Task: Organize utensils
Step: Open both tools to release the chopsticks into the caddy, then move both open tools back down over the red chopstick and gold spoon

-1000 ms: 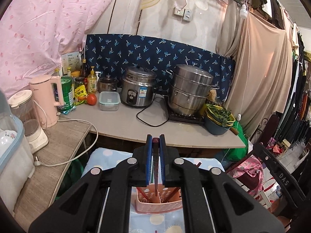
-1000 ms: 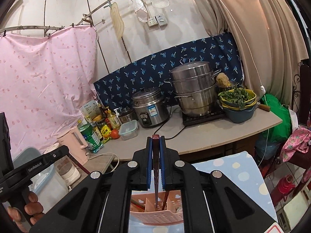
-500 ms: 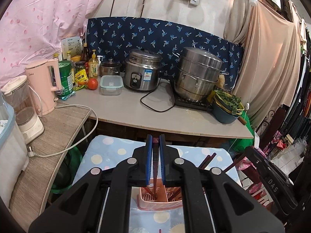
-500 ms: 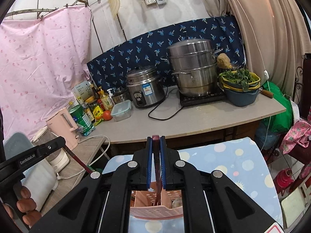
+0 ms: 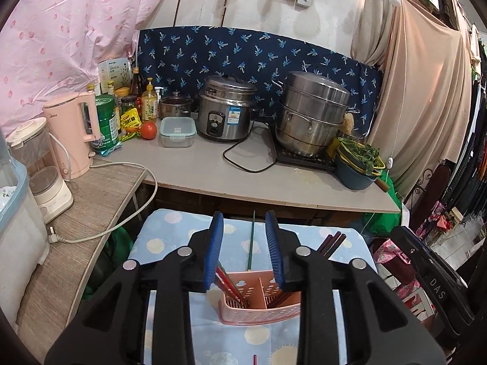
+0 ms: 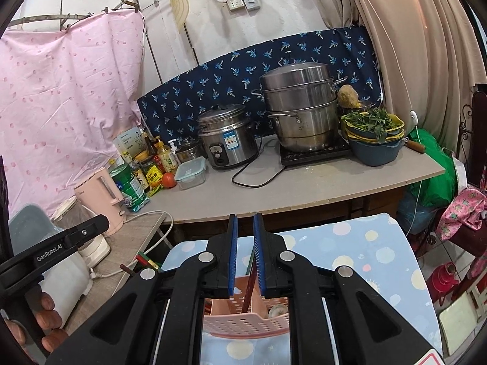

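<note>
A pink slotted utensil basket (image 5: 258, 310) stands on a blue dotted cloth, right below both grippers; it also shows in the right wrist view (image 6: 243, 313). Dark red chopsticks (image 5: 231, 286) stand in its compartments, and one (image 6: 248, 286) leans there in the right wrist view. A thin green stick (image 5: 251, 240) lies on the cloth beyond the basket. My left gripper (image 5: 243, 222) is open and empty above the basket. My right gripper (image 6: 243, 222) is open a little, with the chopstick loose between its jaws.
A grey counter (image 5: 213, 164) behind holds a rice cooker (image 5: 225, 112), a steel steamer pot (image 5: 310, 115), a bowl of greens (image 5: 359, 164), a pink kettle (image 5: 73, 130), bottles and a tomato. A wooden side table (image 5: 85, 210) is at the left. Clothes hang at the right.
Both grippers have opened and let their chopsticks drop into the pink basket. Both have tilted down and come closer over the basket.
</note>
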A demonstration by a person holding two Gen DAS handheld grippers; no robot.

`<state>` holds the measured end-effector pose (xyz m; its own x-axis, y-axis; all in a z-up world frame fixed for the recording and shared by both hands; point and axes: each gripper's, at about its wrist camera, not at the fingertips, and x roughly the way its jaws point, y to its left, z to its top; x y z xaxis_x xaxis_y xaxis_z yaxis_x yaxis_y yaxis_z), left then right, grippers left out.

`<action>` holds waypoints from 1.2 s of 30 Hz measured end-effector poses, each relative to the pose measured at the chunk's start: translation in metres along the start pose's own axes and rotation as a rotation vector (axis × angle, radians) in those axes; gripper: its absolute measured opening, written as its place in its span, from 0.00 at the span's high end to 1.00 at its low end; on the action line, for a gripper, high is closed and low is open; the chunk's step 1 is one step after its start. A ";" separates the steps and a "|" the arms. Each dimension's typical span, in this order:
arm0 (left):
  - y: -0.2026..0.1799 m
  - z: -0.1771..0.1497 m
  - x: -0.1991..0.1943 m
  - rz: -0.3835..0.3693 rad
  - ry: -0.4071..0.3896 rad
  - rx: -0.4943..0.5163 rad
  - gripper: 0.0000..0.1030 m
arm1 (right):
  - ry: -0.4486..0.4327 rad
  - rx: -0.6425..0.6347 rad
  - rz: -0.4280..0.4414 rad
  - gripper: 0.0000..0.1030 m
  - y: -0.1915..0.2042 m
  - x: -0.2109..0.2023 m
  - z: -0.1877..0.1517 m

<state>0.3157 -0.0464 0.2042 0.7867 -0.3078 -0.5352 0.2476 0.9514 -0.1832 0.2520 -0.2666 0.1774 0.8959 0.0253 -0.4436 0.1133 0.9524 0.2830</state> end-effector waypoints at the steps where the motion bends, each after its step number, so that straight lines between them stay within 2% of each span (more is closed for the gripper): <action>1: -0.001 -0.001 -0.001 -0.001 0.000 0.002 0.73 | 0.001 -0.001 0.001 0.88 0.000 -0.002 -0.001; 11: -0.001 -0.024 -0.013 0.024 0.029 0.019 0.71 | 0.047 -0.029 -0.005 0.88 0.002 -0.026 -0.036; 22: 0.004 -0.090 -0.017 0.045 0.142 0.037 0.69 | 0.149 -0.065 -0.001 0.88 0.004 -0.053 -0.102; 36: 0.013 -0.157 -0.030 0.061 0.238 0.043 0.69 | 0.235 -0.051 -0.014 0.88 -0.007 -0.073 -0.159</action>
<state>0.2059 -0.0268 0.0882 0.6466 -0.2386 -0.7245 0.2310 0.9665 -0.1121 0.1169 -0.2263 0.0726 0.7694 0.0763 -0.6342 0.0974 0.9672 0.2345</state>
